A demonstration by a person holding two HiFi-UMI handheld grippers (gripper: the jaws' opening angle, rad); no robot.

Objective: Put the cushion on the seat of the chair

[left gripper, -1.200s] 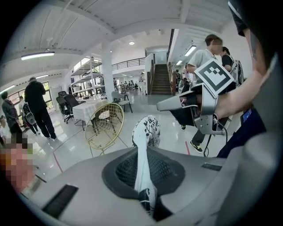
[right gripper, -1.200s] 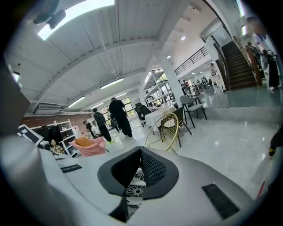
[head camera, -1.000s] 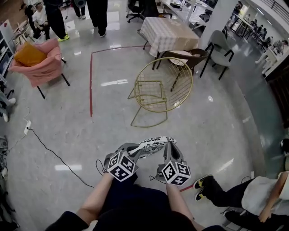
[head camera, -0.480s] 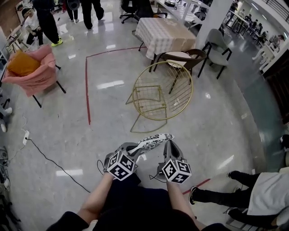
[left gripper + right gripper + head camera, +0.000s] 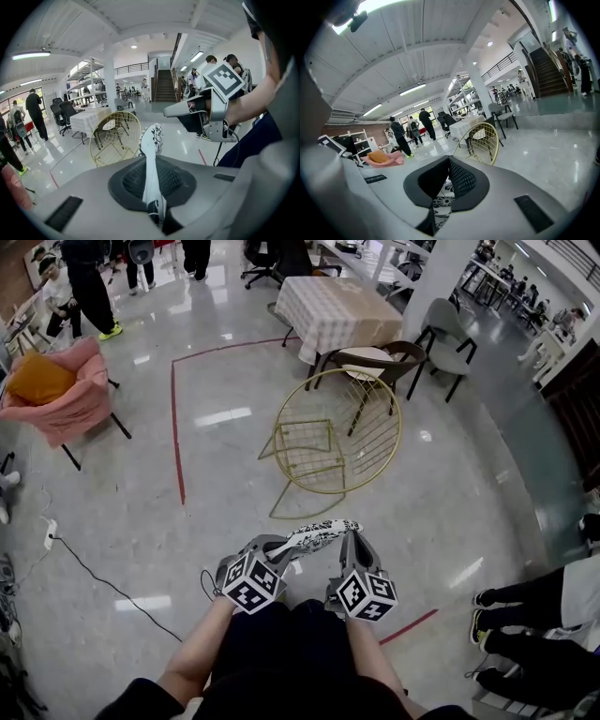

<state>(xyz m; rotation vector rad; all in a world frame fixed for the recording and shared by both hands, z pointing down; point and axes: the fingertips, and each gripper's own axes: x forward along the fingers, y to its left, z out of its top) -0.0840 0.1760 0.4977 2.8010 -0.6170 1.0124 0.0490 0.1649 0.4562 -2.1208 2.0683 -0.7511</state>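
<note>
The scene is lit brightly and evenly by ceiling strip lights [image 5: 412,89]. White glare is thrown on the polished floor [image 5: 225,415] toward 10, 8 and 4 o'clock of the head view. Edges are bowed; the left gripper [image 5: 152,164] and right gripper [image 5: 447,164] are rendered soft up close.

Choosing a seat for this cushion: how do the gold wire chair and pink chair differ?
The gold wire chair is bare open wire; the pink chair is padded and holds an orange cushion. The gold wire chair stands ahead, the pink chair far left. Nobody sits in either.
</note>
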